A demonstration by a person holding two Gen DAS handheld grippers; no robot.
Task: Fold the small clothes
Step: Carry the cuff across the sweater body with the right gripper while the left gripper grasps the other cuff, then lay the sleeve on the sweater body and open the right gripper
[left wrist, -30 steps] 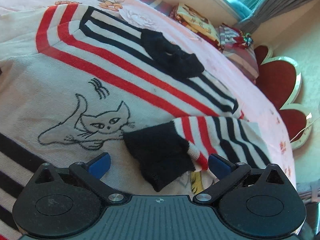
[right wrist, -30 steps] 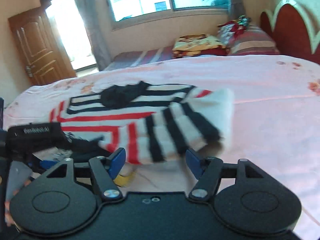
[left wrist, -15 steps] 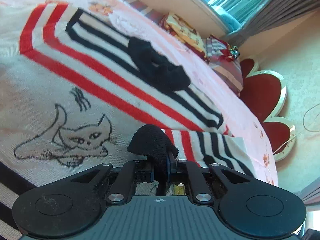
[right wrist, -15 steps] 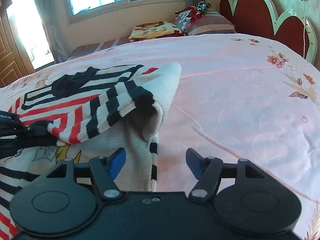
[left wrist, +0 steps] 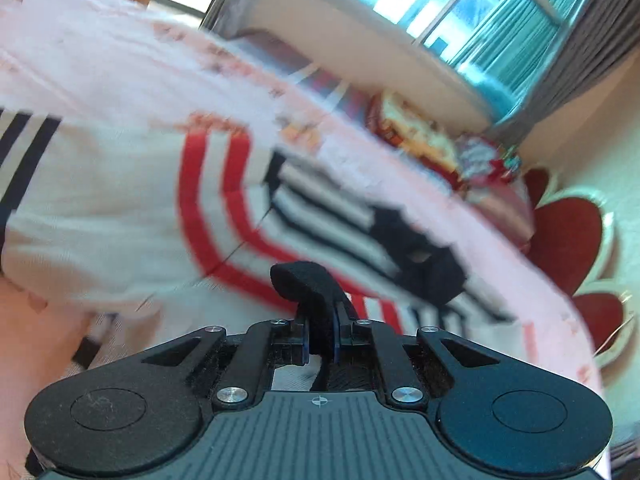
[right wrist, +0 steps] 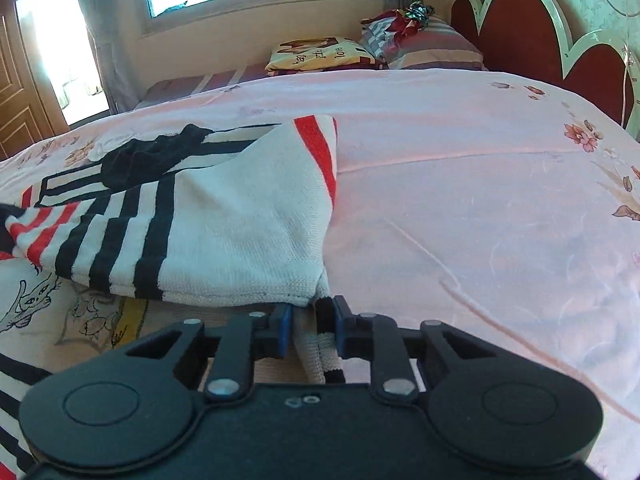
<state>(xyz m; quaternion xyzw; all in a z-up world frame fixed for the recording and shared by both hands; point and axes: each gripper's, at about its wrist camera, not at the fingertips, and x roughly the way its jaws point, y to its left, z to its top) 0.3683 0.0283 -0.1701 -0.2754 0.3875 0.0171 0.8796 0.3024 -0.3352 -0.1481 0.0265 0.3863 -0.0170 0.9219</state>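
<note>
A small white sweater (left wrist: 120,208) with red and black stripes and a cat drawing lies on the pink bed. My left gripper (left wrist: 320,340) is shut on the black cuff (left wrist: 308,280) of a sleeve, which sticks up between the fingers. The left wrist view is blurred by motion. In the right wrist view my right gripper (right wrist: 310,328) is shut on the sweater's side edge (right wrist: 316,356), with the folded-over sleeve (right wrist: 224,232) just ahead of it. The black collar (right wrist: 148,160) lies further back.
The pink floral bedsheet (right wrist: 480,200) stretches to the right. Pillows (right wrist: 420,40) and a yellow folded blanket (right wrist: 324,54) lie by the red headboard (right wrist: 528,28). A window and a wooden door (right wrist: 16,112) stand behind the bed.
My left gripper shut on the black cuff and has swung up and over the sweater with it. My right gripper moved in and shut on the sweater's side edge.
</note>
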